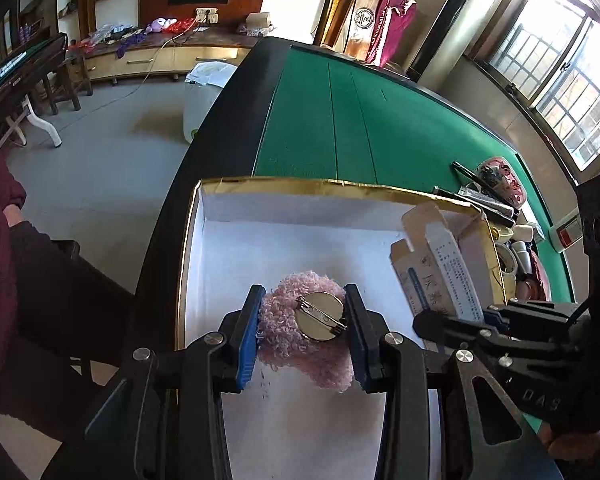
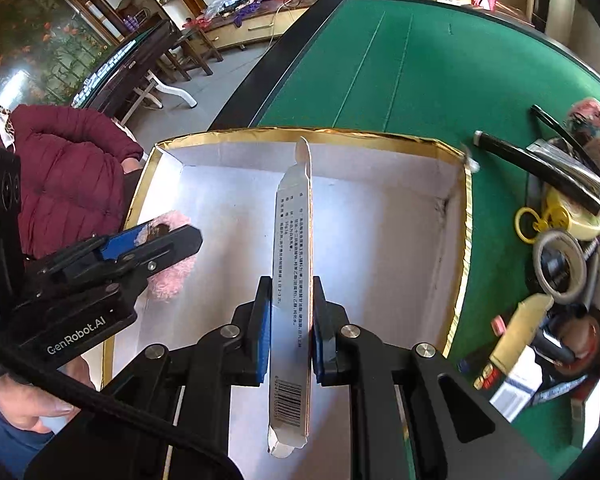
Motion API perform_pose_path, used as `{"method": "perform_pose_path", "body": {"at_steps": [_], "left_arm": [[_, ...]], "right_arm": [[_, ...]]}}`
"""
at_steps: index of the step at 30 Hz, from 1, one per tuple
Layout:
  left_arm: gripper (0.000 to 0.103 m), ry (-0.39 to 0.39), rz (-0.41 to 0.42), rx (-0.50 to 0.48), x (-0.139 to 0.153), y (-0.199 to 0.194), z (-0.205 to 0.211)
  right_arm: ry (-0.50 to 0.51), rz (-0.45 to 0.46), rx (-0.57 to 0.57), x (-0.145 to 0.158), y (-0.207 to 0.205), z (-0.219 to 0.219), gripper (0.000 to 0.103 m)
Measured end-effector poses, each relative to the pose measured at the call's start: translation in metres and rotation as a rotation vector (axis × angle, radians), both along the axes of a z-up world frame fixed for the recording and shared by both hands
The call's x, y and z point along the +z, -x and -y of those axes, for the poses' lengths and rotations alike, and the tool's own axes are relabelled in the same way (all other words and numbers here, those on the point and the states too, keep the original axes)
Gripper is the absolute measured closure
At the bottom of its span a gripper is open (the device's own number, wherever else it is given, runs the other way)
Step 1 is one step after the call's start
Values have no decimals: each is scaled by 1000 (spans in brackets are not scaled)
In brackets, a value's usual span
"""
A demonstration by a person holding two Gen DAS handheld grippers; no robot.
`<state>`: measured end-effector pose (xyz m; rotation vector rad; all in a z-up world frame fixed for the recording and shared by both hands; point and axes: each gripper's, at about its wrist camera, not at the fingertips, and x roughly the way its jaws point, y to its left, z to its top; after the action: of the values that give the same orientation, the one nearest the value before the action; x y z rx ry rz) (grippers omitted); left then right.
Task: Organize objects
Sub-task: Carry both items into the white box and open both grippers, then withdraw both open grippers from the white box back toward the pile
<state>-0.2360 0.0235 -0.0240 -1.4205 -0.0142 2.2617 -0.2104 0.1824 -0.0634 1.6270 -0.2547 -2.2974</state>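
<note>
Pink fuzzy brooch [image 1: 300, 320] sits pinched in the left tongs [image 1: 304, 332]; the right tongs [image 2: 291, 316], beside them, squeeze a flattened carton [image 2: 292, 264] bearing a barcode; "GenRobot.AI" marks the left tool.

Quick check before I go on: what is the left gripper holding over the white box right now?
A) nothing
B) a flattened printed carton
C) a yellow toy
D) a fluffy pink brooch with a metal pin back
D: the left gripper has its blue pads pressed against the fluffy pink brooch, metal pin back facing the camera, above the white box; the flattened carton is in the right gripper.
</note>
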Motion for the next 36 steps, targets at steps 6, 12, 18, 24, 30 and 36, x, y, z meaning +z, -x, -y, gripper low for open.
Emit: {"method": "perform_pose_path", "body": {"at_steps": [6, 12, 18, 24, 30, 36], "left_arm": [[61, 21, -6, 11, -4, 8, -2], [50, 27, -67, 38, 10, -7, 12], [41, 60, -228, 103, 20, -35, 49], [41, -136, -28, 156, -21, -25, 66], [41, -120, -138, 117, -6, -48, 59], [41, -71, -182, 290, 10, -79, 114]], "right_arm": [[-9, 16, -1, -4, 12, 3, 83], [22, -25, -14, 15, 1, -14, 47], [-21, -247, -205, 47, -34, -73, 47], [72, -342, -252, 37, -44, -85, 47], [149, -323, -153, 25, -47, -41, 45], [203, -309, -33, 24, -59, 3, 44]]}}
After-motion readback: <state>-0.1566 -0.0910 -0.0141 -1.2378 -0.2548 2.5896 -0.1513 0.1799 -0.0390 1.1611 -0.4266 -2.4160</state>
